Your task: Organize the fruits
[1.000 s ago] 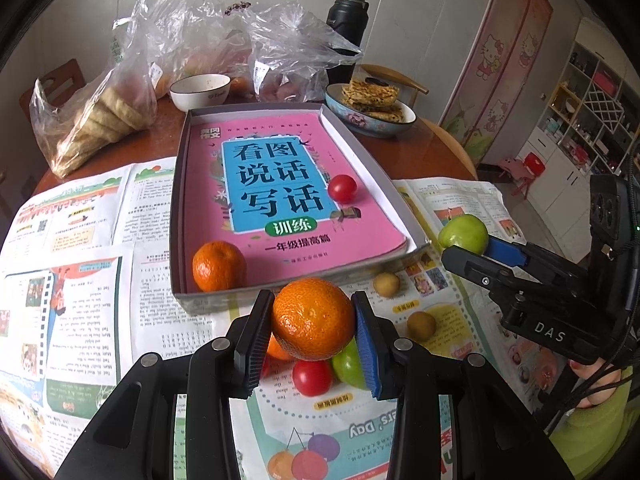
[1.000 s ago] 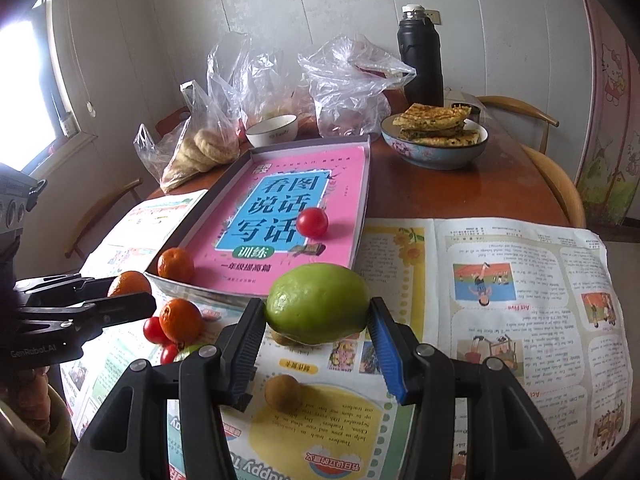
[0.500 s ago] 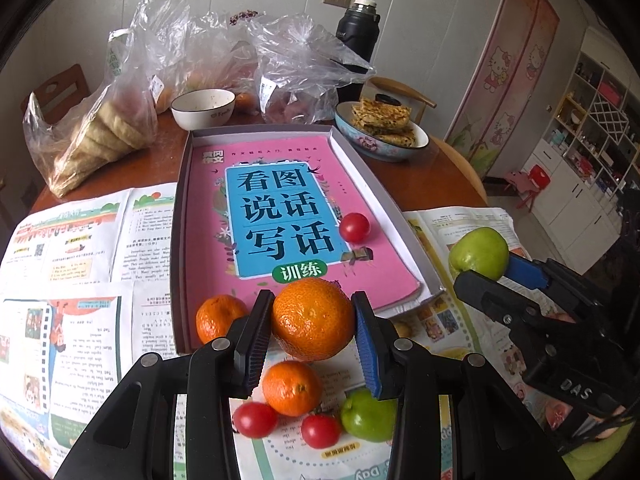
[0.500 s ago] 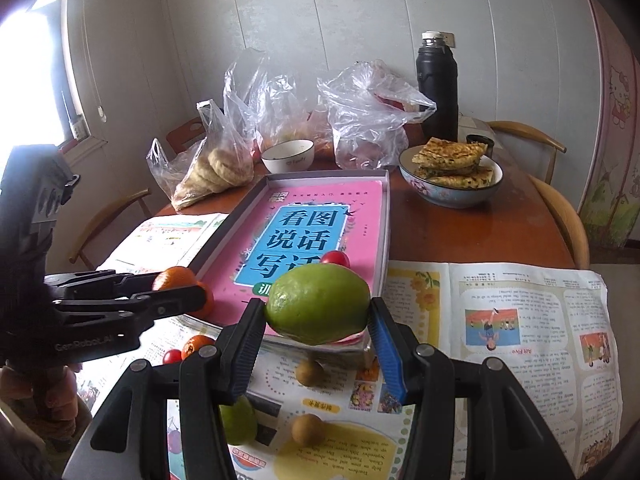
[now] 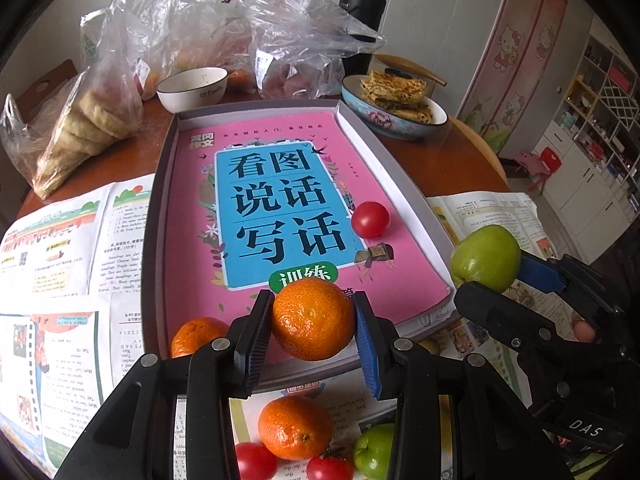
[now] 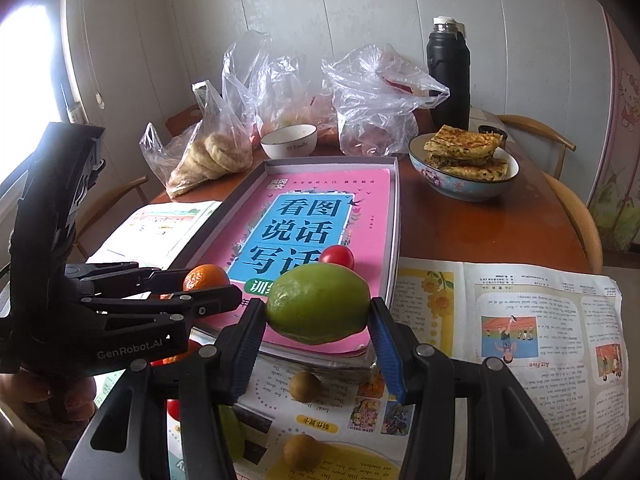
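My left gripper [image 5: 314, 326] is shut on an orange tangerine [image 5: 314, 324], held above the near edge of the grey box lid [image 5: 160, 184] that holds a pink book [image 5: 192, 240]. My right gripper [image 6: 318, 312] is shut on a green fruit [image 6: 318, 308], held above the lid's near right corner; it also shows in the left wrist view [image 5: 486, 258]. A cherry tomato [image 5: 370, 220] and a second tangerine [image 5: 196, 334] lie in the lid. On the newspaper below lie a tangerine [image 5: 294, 426], two tomatoes [image 5: 254, 460], a green fruit [image 5: 372, 450] and two brown longans [image 6: 305, 386].
A bowl of flatbread [image 6: 464, 164], a black flask [image 6: 448, 76], a white bowl [image 6: 289, 141] and several plastic bags [image 6: 376, 100] of food stand at the back of the round wooden table [image 6: 480, 232]. Newspapers [image 6: 520, 320] cover the near part.
Both grippers have risen and moved forward over the lid's near edge, each still holding its fruit. The loose fruit on the newspaper now lies below and behind the left gripper.
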A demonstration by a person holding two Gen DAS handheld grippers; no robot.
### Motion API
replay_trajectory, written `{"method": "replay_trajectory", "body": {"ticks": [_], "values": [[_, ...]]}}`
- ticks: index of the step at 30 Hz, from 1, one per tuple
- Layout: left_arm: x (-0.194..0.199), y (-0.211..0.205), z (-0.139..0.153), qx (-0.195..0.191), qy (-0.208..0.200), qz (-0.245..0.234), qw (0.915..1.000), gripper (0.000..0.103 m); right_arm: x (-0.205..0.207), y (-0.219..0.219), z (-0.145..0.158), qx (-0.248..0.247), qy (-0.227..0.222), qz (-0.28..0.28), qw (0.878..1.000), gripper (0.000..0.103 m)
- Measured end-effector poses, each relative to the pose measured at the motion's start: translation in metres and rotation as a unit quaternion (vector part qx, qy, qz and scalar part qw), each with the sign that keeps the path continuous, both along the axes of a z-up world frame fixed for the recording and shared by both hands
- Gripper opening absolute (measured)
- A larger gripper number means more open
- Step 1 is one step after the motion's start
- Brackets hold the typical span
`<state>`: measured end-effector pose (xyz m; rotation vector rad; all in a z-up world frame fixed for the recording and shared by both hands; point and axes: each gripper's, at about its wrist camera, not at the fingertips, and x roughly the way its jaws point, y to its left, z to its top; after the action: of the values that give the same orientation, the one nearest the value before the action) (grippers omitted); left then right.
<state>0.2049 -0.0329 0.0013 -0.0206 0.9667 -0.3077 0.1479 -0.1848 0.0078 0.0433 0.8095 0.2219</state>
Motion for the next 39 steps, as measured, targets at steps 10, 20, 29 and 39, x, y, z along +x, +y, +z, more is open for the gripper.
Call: {"method": "replay_trajectory", "body": {"ticks": [10,20,29,39], "values": [[0.009,-0.004,-0.018,0.004,0.023,-0.004,0.9997,0.04,0.015,-0.002,-0.013,-0.001,0.017,-0.002,1.0,0.052],[0.011,-0.002,-0.025,0.008,0.029,-0.004,0.9995,0.04,0.024,-0.001,-0.019,-0.005,0.026,-0.001,1.0,0.052],[0.009,-0.002,-0.026,0.015,0.024,-0.005,0.9996,0.04,0.028,0.003,-0.026,-0.011,0.038,0.004,0.999,0.052],[0.009,-0.001,-0.025,0.011,0.025,-0.004,0.9996,0.04,0.033,0.01,-0.034,-0.021,0.05,0.015,0.998,0.052]]}}
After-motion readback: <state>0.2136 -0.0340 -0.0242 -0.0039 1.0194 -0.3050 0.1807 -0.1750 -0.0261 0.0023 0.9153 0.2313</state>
